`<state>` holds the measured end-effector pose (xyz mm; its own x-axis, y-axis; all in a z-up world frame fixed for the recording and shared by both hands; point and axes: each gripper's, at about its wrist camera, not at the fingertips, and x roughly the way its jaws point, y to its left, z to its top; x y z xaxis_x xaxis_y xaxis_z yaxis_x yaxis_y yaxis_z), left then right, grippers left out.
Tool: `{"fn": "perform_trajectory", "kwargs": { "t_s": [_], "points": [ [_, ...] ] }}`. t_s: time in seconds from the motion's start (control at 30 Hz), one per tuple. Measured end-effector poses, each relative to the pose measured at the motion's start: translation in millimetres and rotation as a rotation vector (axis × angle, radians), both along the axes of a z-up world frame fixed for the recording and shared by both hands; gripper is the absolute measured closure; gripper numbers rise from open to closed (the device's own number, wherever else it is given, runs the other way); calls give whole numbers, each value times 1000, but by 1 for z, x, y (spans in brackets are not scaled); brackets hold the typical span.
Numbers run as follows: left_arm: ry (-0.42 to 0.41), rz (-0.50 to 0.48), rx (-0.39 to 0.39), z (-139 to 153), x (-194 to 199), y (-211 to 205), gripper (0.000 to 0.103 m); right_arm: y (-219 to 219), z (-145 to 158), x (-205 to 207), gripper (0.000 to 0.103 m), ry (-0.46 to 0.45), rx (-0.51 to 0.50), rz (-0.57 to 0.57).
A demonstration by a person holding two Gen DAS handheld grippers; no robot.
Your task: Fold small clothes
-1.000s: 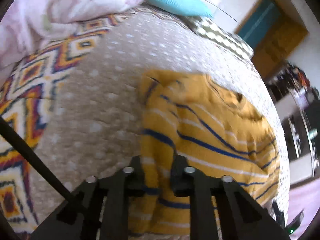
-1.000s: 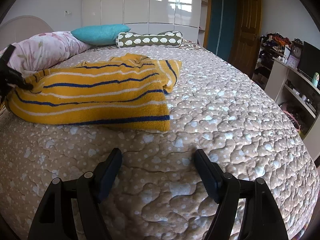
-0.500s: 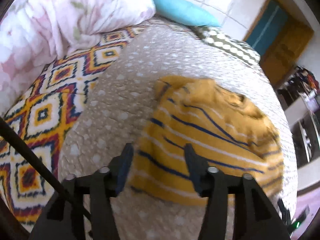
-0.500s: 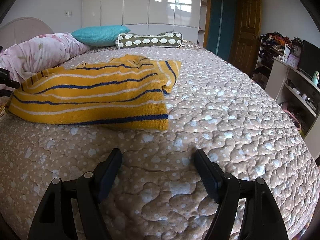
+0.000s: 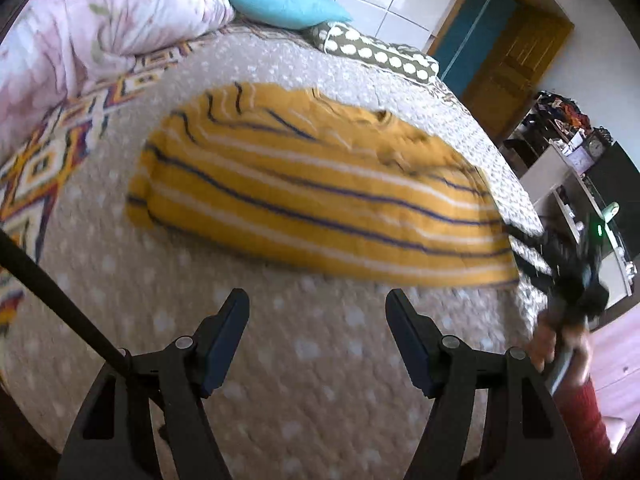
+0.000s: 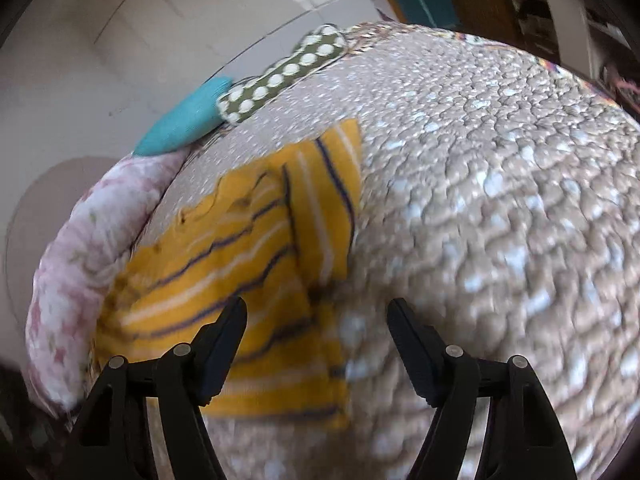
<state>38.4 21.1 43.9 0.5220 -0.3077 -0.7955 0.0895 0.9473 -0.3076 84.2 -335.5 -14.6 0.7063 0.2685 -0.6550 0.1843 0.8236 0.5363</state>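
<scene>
A yellow sweater with blue and white stripes (image 5: 320, 200) lies folded on the beige dotted quilt (image 5: 300, 360). It also shows in the right wrist view (image 6: 256, 280), with one sleeve folded across its body. My left gripper (image 5: 318, 312) is open and empty, a little short of the sweater's near edge. My right gripper (image 6: 316, 320) is open and empty, hovering over the sweater's right edge. The right gripper also shows at the sweater's far right corner in the left wrist view (image 5: 568, 276), held by a hand.
A pink floral duvet (image 5: 100, 28) lies at the left, over a patterned blanket (image 5: 36, 160). A teal pillow (image 5: 280, 4) and a dotted bolster (image 5: 372, 52) lie at the head of the bed. A door and shelves (image 5: 580, 152) stand at the right.
My left gripper let go of the sweater, opened wide and pulled back. My right gripper moved forward and tilted over the sweater's right edge.
</scene>
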Motion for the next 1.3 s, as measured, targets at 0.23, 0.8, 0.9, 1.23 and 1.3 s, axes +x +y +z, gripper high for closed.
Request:
{"fn": "perform_trajectory", "kwargs": {
  "t_s": [0.23, 0.8, 0.9, 1.23, 1.3],
  "points": [
    [12, 11, -24, -4, -26, 7, 33, -9, 12, 22, 26, -21, 46, -7],
    [-34, 159, -88, 7, -53, 83, 33, 6, -2, 48, 47, 70, 73, -52],
    [-36, 221, -74, 5, -48, 107, 31, 13, 12, 26, 44, 63, 3, -44],
    [-7, 371, -166, -16, -62, 167, 28, 229, 51, -14, 44, -71, -458, 527],
    [-14, 387, -155, -16, -68, 174, 28, 286, 47, -13, 44, -114, -570, 652]
  ]
}}
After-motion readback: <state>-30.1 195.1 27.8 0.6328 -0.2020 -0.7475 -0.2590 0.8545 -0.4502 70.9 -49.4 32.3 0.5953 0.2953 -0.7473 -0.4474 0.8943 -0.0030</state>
